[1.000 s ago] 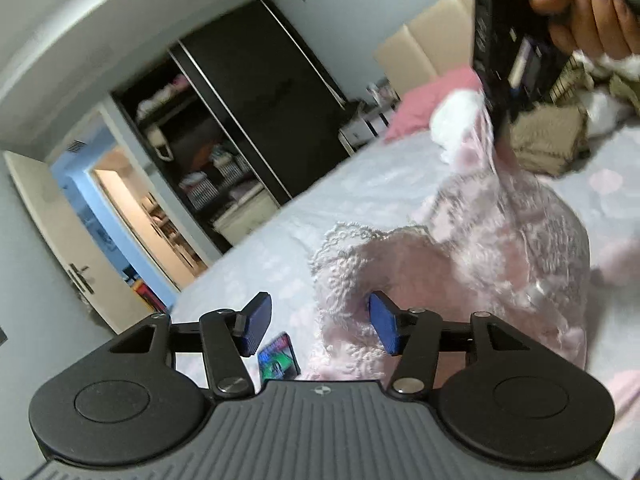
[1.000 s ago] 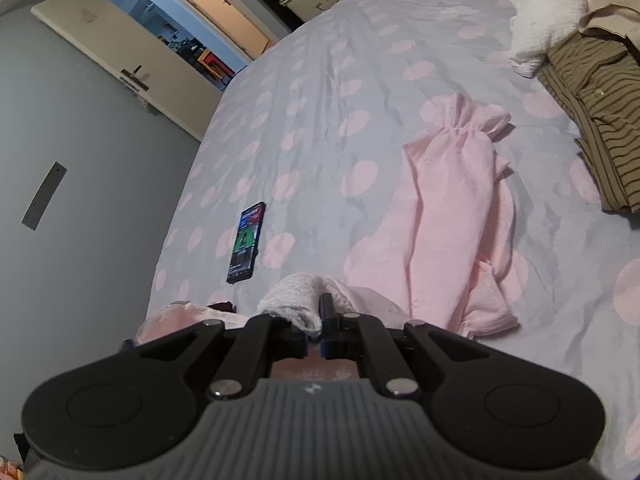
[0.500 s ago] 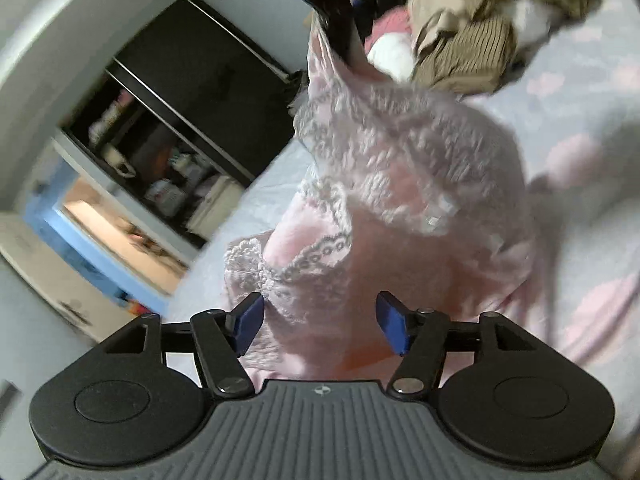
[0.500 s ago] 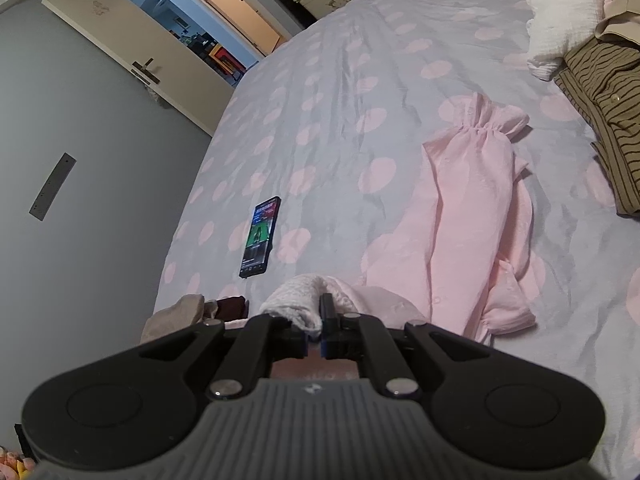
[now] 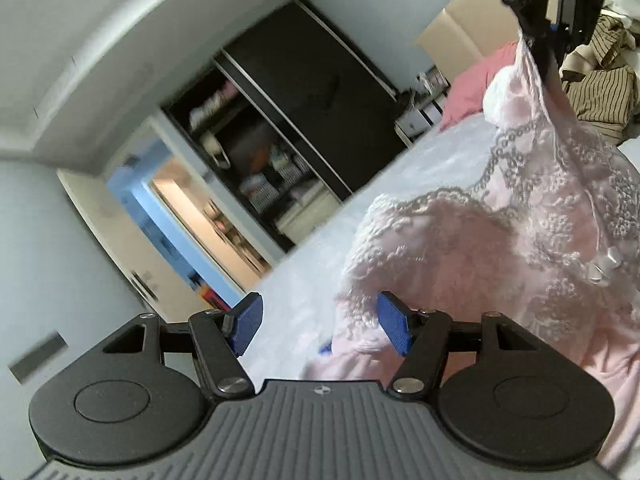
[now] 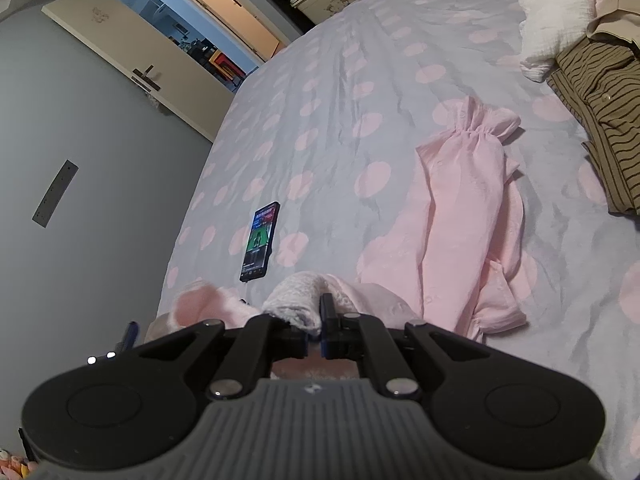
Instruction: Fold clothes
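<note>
Your right gripper [image 6: 316, 320] jaws are clamped on the lace garment [image 5: 520, 240], holding it up above the bed [image 6: 360, 80]. Your left gripper [image 5: 320, 326] jaws gape empty beside its hem. Nothing looks folded yet; the pink shirt [image 6: 460, 216] and striped shirt [image 6: 600, 120] lie waiting farther off.

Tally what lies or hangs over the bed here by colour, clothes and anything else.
Pink garments: 2, the lace garment hanging from the right claw and the plain pink garment on the bed.
White garment: 1.
Olive striped shirt: 1.
Black phone: 1.
Total: 5
</note>
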`<state>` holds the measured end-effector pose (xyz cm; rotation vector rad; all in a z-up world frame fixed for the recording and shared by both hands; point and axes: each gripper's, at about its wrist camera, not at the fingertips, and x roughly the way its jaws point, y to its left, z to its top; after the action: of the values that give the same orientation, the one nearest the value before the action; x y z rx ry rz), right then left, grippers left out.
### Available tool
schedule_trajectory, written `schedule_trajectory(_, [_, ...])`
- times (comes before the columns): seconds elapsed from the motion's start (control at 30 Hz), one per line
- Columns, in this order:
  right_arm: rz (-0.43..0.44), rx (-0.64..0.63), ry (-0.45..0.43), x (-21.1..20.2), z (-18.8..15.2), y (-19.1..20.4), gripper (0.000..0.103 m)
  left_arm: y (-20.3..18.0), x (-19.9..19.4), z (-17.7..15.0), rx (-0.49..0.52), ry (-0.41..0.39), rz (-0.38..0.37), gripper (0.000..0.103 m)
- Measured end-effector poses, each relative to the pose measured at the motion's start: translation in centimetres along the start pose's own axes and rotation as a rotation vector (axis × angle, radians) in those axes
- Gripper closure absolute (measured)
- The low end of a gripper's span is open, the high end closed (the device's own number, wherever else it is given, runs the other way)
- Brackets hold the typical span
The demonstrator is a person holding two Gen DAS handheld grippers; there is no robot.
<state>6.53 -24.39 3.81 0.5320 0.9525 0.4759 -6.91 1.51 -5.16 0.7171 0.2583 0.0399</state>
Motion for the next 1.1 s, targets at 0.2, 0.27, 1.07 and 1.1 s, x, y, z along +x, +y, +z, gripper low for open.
schedule_trajectory(0.2, [0.001,-0.018,0.006,0.1,-0.1,0.3,0.096,-1.5,0.2,-0.6,0.069,0.051,-0.152,0.040])
schedule_trajectory(0.27, [0.000,-0.019,0.006,0.1,-0.1,0.3,0.095,-1.9,0.4,-1.0,0.100,0.071,-0.189,0.040])
schedule_trajectory(1.07, [0.005,-0.039,0.017,-0.2,-0.5,0.5,0.095,1.0,1.7,-0.5,0.050,0.030,-0.075,0.051])
schedule_trajectory(1.1, [0.005,-0.046,0.020,-0.2,-0.5,0.5,0.095,1.2,2.1,-0.5,0.036,0.051,-0.098,0.052])
